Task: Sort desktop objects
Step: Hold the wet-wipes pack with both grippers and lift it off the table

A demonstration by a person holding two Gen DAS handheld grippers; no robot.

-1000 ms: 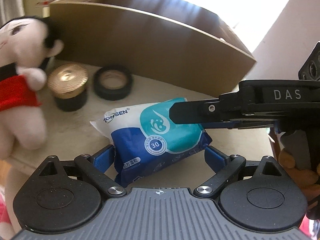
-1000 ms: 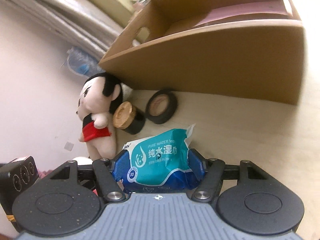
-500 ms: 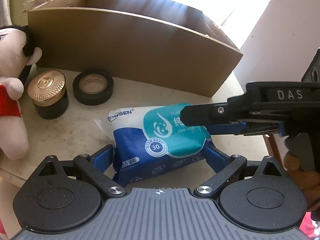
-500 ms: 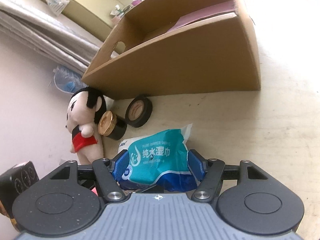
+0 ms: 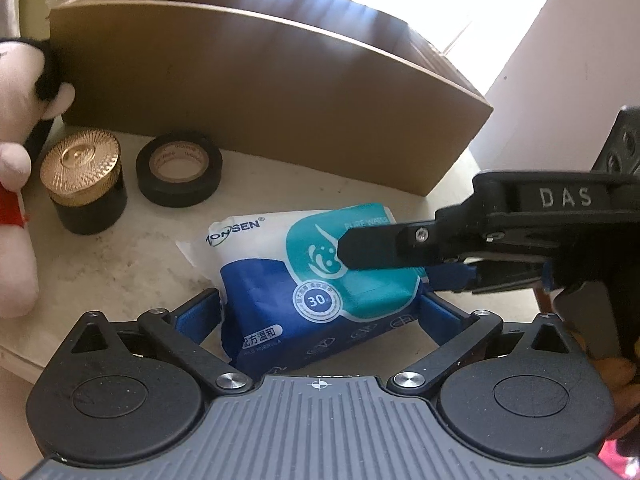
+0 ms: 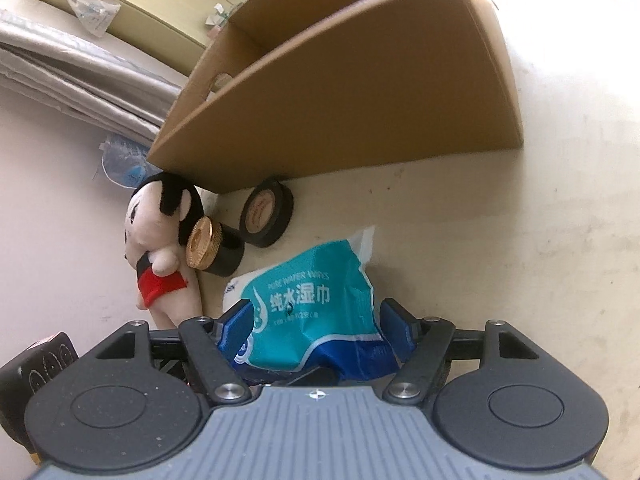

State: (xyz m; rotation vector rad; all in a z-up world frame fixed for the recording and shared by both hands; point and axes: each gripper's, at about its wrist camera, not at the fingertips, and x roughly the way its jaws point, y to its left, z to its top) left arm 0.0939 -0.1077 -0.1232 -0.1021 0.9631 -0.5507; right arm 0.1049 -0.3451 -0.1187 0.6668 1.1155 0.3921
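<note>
A blue and teal wet wipes pack (image 5: 260, 264) lies on the beige table (image 5: 120, 256). My left gripper (image 5: 320, 300) straddles its near end; its jaws are opening, and both blue pads stand just off the pack's sides. My right gripper comes in from the right, one black finger (image 5: 380, 246) lying over the pack's top. In the right wrist view the crumpled pack (image 6: 312, 280) fills my right gripper (image 6: 316, 316). Both pads press on it, though these jaws are easing open too.
A tall open cardboard box (image 5: 260, 92) stands right behind the pack. Left of it are a black tape roll (image 5: 180, 192), a gold-lidded black jar (image 5: 84, 176) and a plush doll (image 5: 16, 184) in red shorts. The table edge runs along the near left.
My left gripper's pads have spread away from the pack's sides. The left view has swung right, pushing the doll to the frame's edge. The right view has rolled, tilting the table.
</note>
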